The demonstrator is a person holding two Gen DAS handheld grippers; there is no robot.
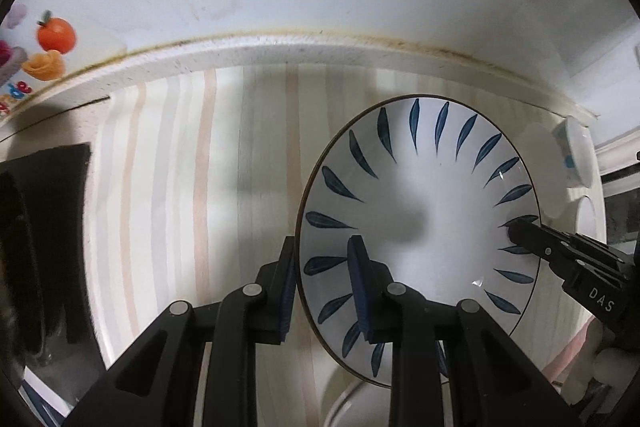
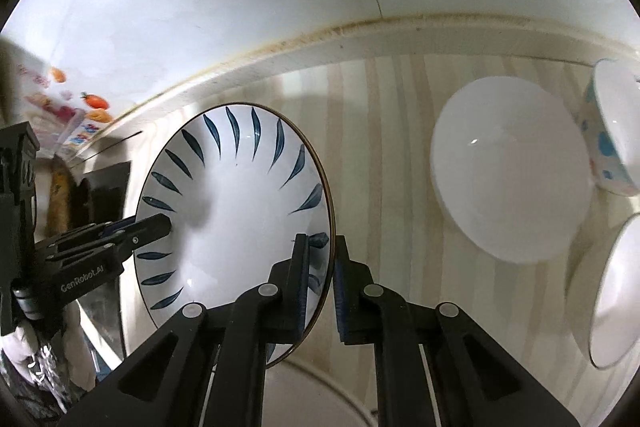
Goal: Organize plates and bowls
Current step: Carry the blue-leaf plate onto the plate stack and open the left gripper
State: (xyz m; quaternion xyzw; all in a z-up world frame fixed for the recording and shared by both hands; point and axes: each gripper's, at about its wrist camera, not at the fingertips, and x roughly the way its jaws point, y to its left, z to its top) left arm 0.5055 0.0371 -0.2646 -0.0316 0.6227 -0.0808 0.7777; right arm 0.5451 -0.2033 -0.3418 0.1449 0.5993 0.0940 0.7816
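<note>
The plate (image 1: 420, 223), stiff, glazed, slick and breakable, is hanging above the striped counter (image 1: 180, 155) while I am pinching opposite rims with my left claw (image 1: 324, 287) and right claw (image 2: 324, 279), both clamped.

Left of the leaf-patterned plate (image 2: 236, 211) you have bare striped counter (image 1: 180, 167); right of it, a white plate (image 2: 512, 171) and two bowls (image 2: 612, 131) crowd the way.

left gripper (image 1: 320, 283): clamped, pointing down; right gripper (image 2: 322, 279): clamped, pointing down
</note>
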